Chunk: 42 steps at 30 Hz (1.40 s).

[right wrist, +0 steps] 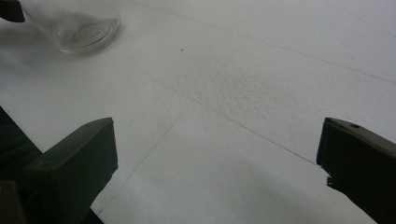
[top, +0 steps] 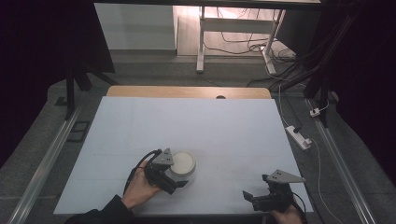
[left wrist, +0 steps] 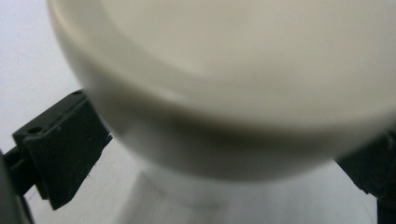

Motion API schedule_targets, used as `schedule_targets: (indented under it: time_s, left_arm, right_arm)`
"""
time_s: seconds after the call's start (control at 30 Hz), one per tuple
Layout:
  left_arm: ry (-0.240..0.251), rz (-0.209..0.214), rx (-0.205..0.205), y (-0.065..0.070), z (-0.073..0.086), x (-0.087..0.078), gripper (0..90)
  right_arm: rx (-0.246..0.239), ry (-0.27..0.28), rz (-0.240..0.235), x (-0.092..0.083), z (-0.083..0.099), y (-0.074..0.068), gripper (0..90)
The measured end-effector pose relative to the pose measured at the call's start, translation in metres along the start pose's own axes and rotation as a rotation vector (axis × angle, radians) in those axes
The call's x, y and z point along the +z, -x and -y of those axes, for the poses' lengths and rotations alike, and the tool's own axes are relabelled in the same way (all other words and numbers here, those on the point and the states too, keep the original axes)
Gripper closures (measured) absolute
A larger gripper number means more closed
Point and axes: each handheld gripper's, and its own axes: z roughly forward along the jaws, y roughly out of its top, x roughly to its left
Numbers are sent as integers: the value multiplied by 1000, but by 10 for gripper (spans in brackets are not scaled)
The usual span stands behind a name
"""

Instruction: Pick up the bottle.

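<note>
The cup (top: 183, 164), a pale cream vessel with a clear glass base, stands upright on the white counter (top: 187, 126), in the near half and a little left of the middle. All positions below are given relative to the cup.

Left tool (top: 173, 179): it sits at the cup's near-left side, held by the person's left hand (top: 140, 186). In the left gripper view the cup (left wrist: 224, 93) lies between the two black jaws, one at each flank of its lower body. The jaws look closed on the cup, though the close blurred view does not show the contact surfaces plainly, so the grip is probable rather than confirmed.

Right tool (top: 250, 198): it rests well to the right of the cup, close to the counter's near edge, and points toward the cup. In the right gripper view its jaws stand wide apart with nothing between them except bare counter (right wrist: 233, 93). The cup's glass base (right wrist: 77, 25) appears at the upper left of that view, well clear of the jaws.

Edges and room: the cup is well in from every counter edge. Beyond it and to its right the white surface is bare up to the far wooden strip (top: 187, 92). The stretch between cup and right tool is likewise unobstructed. A power strip (top: 299, 136) lies on the floor off the counter's right edge.
</note>
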Motion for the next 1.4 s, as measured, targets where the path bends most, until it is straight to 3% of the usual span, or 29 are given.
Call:
schedule_targets:
  time_s: [0.33,0.5,1.0,1.4]
  left_arm:
    - [8,10,4,-3,-4,4,3]
    - [17,28,20,-4,-3,3,56]
    - [28,12,48,-3,-2,3,73]
    - [18,-2,38,-3,-9,0,76]
  right_arm:
    - [-2,1,-1,0,0,0,0]
    - [-8,-1,1,0,0,-1,0]
    - [-11,0,4,0,0,-1,0]
    - [-11,2,3,0,0,-1,0]
